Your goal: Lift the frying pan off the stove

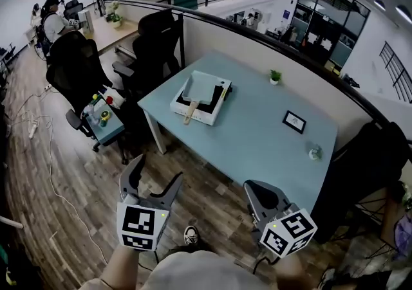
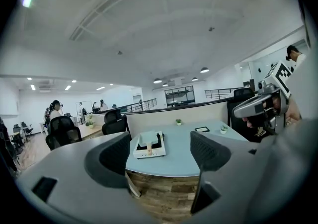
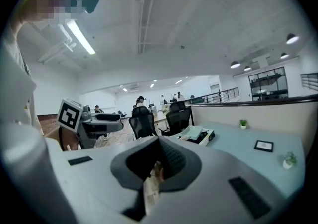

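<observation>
A pale square frying pan [image 1: 203, 85] with a wooden handle [image 1: 191, 112] rests on a white stove with a black top [image 1: 212, 110], at the far left end of the light blue table [image 1: 257, 147]. Both grippers hover over the wooden floor, well short of the table. My left gripper [image 1: 156, 176] is open and empty; between its jaws the left gripper view frames the distant pan [image 2: 150, 139] and stove [image 2: 148, 153]. My right gripper [image 1: 256, 191] is shut on nothing, and in the right gripper view the pan [image 3: 192, 131] lies far ahead to the right.
On the table stand a small potted plant [image 1: 275, 76], a black framed card [image 1: 294, 121] and a tiny pot [image 1: 315, 152]. Black office chairs [image 1: 154, 44] and a small side table with bottles [image 1: 103, 118] sit left of it. A partition wall [image 1: 270, 57] backs it.
</observation>
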Demonstrator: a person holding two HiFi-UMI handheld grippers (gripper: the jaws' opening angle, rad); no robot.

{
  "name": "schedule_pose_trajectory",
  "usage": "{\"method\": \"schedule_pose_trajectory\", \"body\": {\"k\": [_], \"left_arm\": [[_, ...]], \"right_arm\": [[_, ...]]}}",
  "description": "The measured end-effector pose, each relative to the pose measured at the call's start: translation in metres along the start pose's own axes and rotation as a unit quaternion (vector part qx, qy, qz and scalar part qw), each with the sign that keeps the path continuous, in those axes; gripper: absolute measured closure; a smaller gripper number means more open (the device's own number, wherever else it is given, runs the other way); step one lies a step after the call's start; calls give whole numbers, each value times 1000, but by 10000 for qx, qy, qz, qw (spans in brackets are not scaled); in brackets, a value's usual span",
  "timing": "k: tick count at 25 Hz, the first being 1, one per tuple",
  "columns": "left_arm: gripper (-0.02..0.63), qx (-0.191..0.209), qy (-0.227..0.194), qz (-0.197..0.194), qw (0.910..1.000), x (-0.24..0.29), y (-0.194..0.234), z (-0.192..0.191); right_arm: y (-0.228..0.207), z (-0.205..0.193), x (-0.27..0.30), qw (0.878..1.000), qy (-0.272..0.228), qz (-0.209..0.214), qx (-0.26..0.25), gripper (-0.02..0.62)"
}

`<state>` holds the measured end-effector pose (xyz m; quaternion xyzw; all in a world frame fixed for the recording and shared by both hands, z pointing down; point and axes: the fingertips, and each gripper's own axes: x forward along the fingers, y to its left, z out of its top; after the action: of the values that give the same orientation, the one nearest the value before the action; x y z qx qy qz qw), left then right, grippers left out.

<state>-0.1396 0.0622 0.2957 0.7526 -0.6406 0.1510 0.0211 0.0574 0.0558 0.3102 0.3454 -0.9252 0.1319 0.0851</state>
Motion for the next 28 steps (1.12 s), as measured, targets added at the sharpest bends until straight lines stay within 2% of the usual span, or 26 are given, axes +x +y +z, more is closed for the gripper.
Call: {"method": "schedule_pose_trajectory", "body": {"k": [9, 14, 19, 28], "left_arm": [[227, -4, 182, -267, 9995, 65, 51, -20], [225, -236, 137, -562, 9980, 87, 58, -26], [225, -254, 362, -596, 9972, 118, 65, -39], [225, -382, 683, -656, 9948, 194, 79, -53]], "right_arm": [[-22, -11, 82, 9992, 319, -224, 46, 591], [-35, -29, 110, 9970, 623, -361, 271, 591], [-60, -39, 132, 9945, 770, -551, 457, 591], [-116, -44, 192, 9917, 1038, -560, 514, 591]]}}
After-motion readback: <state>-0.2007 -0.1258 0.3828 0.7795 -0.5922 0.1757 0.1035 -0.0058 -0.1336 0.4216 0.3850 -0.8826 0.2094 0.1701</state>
